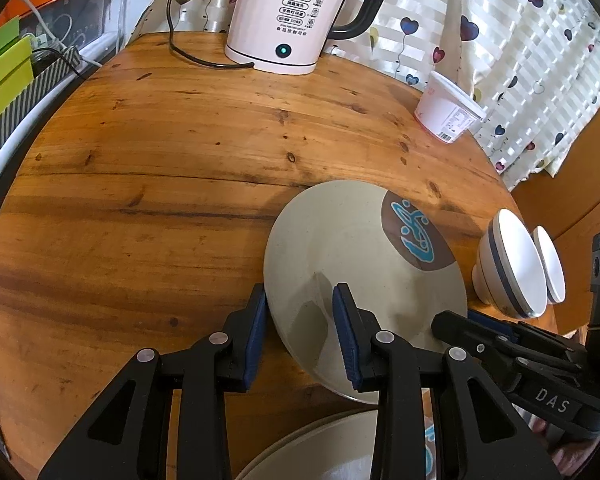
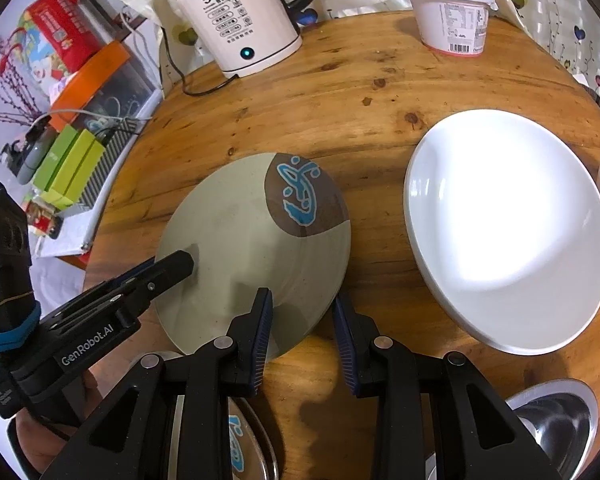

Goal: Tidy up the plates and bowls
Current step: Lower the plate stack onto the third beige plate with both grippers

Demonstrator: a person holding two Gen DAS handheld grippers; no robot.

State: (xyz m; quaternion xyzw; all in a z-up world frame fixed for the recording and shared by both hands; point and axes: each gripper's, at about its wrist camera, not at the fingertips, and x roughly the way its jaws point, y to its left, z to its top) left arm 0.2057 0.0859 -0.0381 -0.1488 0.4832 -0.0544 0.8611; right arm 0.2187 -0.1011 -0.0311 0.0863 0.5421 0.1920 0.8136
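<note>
A beige plate with a brown patch and a blue fish drawing sits low over the round wooden table. My left gripper is shut on its left rim, one pad on top and the other at the outer edge. In the right wrist view the left gripper bites that rim from the side. My right gripper is shut on the plate's near right rim and shows in the left wrist view as the right gripper. A second fish plate lies below, at the near edge.
A large white plate lies to the right. Two blue-striped white bowls stand beyond it, and a steel bowl is near right. A pink kettle with its cord and a white tub stand at the back. Boxes crowd the left.
</note>
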